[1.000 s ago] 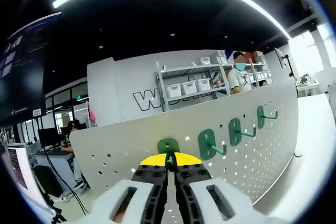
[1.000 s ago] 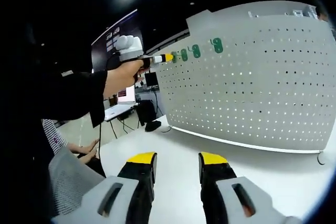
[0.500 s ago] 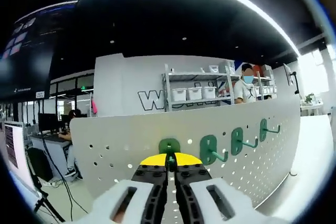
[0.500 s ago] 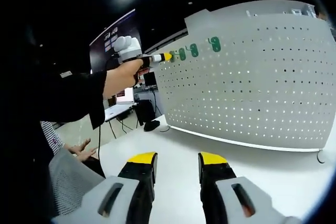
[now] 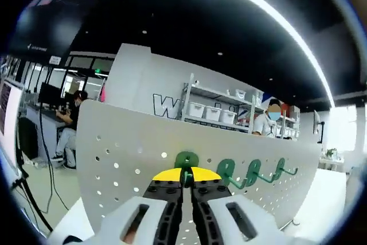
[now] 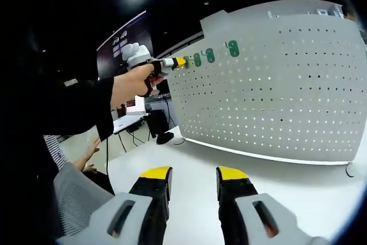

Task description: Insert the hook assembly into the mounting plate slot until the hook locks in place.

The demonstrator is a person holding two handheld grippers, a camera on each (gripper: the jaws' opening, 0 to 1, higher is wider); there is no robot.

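The left gripper is seen pinching a green hook between its closed yellow-tipped jaws, the hook being pressed against the upper part of the white pegboard. Three further green hooks are mounted in a row beside it. In the right gripper view, the right gripper is held spread above the white table, nothing between its jaws.
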